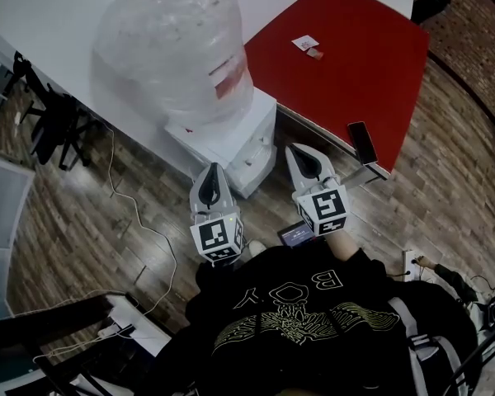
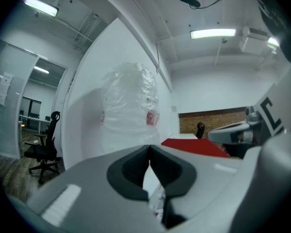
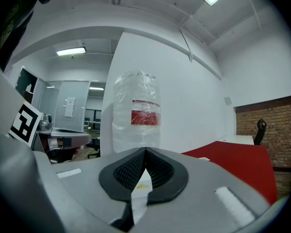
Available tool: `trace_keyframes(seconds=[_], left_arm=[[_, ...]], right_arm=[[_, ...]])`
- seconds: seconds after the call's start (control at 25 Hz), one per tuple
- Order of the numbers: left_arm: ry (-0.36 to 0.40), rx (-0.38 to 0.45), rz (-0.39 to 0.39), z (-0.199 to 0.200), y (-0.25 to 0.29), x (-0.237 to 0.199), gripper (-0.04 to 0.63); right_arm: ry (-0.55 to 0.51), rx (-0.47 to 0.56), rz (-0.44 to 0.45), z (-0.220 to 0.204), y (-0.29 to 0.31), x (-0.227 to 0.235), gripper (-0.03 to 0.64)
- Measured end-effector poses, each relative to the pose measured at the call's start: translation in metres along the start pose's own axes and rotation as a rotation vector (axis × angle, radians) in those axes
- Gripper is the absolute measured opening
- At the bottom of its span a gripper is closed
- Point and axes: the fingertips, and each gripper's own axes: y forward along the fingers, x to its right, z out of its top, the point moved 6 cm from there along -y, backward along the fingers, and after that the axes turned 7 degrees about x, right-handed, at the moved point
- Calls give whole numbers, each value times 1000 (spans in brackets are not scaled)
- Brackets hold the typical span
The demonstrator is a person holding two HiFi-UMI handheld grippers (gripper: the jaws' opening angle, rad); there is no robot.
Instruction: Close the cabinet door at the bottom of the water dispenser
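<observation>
The white water dispenser (image 1: 233,141) stands against the wall with a large clear bottle (image 1: 175,46) on top. Its lower cabinet door is hidden from the head view under the dispenser's top and my grippers. My left gripper (image 1: 213,168) is held level in front of the dispenser, jaws shut with nothing between them. My right gripper (image 1: 294,149) is beside it to the right, also shut and empty. In the left gripper view the bottle (image 2: 130,106) rises beyond the closed fingertips (image 2: 149,147). The right gripper view shows the bottle (image 3: 136,113) above its closed fingertips (image 3: 145,151).
A red table (image 1: 346,56) stands just right of the dispenser, with a dark phone (image 1: 363,142) at its near edge and a small card (image 1: 306,44) on top. A black office chair (image 1: 54,122) is at the left. A white cable (image 1: 136,213) runs over the wood floor.
</observation>
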Motion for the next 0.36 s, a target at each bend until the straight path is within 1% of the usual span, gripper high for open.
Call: trace_keyframes(seconds=[0.2, 0.36], left_arm=[[-7, 12, -13, 1, 0, 8, 6], [-5, 11, -21, 2, 2, 14, 6]], right_arm=[[-31, -6, 18, -1, 0, 0, -7], [-21, -7, 30, -2, 2, 1, -6]])
